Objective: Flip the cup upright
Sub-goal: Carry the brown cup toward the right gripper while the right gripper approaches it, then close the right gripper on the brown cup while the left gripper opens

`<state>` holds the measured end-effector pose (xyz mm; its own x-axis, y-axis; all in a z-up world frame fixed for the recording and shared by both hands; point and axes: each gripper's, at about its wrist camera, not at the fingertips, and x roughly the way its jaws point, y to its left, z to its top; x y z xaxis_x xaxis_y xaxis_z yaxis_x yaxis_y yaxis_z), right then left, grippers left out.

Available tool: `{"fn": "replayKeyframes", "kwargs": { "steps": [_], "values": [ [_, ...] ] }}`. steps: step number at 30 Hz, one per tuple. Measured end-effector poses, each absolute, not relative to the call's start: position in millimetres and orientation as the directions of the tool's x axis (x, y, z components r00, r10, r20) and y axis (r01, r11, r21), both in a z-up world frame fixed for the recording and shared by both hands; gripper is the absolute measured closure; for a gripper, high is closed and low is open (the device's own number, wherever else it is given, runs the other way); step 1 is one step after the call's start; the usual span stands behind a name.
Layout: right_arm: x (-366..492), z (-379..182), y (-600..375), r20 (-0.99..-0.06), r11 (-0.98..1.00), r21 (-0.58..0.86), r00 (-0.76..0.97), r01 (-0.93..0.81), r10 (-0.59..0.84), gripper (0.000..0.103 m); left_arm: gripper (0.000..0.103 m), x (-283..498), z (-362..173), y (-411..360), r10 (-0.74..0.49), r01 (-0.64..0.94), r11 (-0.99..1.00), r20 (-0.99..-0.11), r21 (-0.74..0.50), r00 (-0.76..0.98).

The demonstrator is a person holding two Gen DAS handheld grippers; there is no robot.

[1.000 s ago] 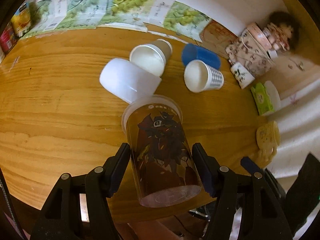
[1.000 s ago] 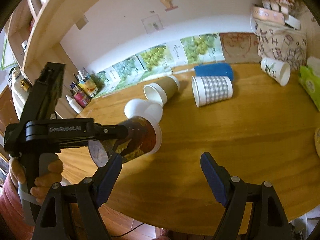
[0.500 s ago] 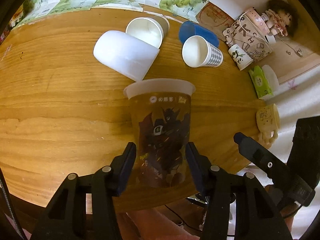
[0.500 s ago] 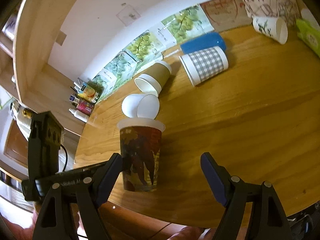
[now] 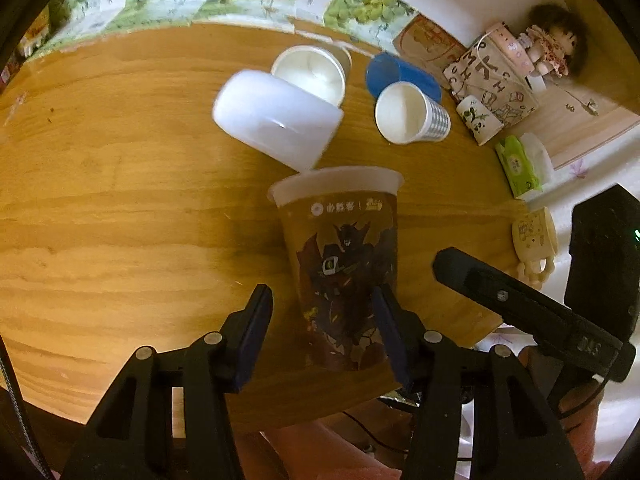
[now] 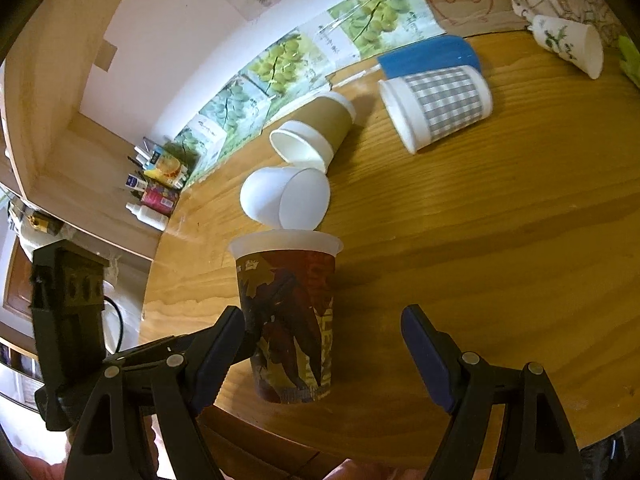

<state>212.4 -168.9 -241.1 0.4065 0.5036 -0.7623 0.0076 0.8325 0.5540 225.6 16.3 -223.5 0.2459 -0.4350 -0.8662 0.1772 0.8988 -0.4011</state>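
A clear plastic cup with a dark robot print [image 5: 344, 268] stands upright near the front edge of the wooden table [image 5: 120, 208]. It also shows in the right wrist view [image 6: 290, 316]. My left gripper [image 5: 324, 320] is open around its lower half; the right finger touches the cup, the left finger stands apart from it. My right gripper [image 6: 324, 344] is open and empty, with the cup just inside its left finger.
Several cups lie on their sides behind: a white one [image 5: 276, 120], a brown paper one [image 6: 316, 130], a checked one [image 6: 440, 102], a blue one [image 6: 428, 56] and a small floral one [image 6: 570, 42]. A bag and a doll [image 5: 552, 46] stand at the far right.
The left gripper turned the cup from tilted, mouth away, to upright and set it on the table. Its jaws have now opened off the cup.
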Motion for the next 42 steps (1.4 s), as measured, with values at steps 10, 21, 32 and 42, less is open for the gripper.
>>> {"fn": "replayKeyframes", "kwargs": {
  "steps": [10, 21, 32, 42],
  "values": [
    [237, -252, -115, -0.805, 0.857, 0.516, 0.343, 0.000, 0.484, 0.022, 0.038, 220, -213, 56, -0.424, 0.274, 0.900, -0.828, -0.340, 0.367],
    [252, -269, -73, -0.871, 0.901, 0.433, 0.272, 0.028, 0.410, 0.022, 0.027, 216, -202, 98, -0.455, 0.351, 0.879, -0.787, -0.323, 0.417],
    [251, -271, -61, -0.898, 0.920, 0.383, 0.268, 0.085, 0.349, 0.022, 0.022, 210, -203, 116, -0.506, 0.408, 0.842, -0.781, -0.354, 0.367],
    [246, -267, -57, -0.894, 0.937, 0.344, 0.324, 0.057, 0.309, 0.027, 0.022, 199, -206, 114, -0.531, 0.438, 0.817, -0.785, -0.374, 0.320]
  ]
}}
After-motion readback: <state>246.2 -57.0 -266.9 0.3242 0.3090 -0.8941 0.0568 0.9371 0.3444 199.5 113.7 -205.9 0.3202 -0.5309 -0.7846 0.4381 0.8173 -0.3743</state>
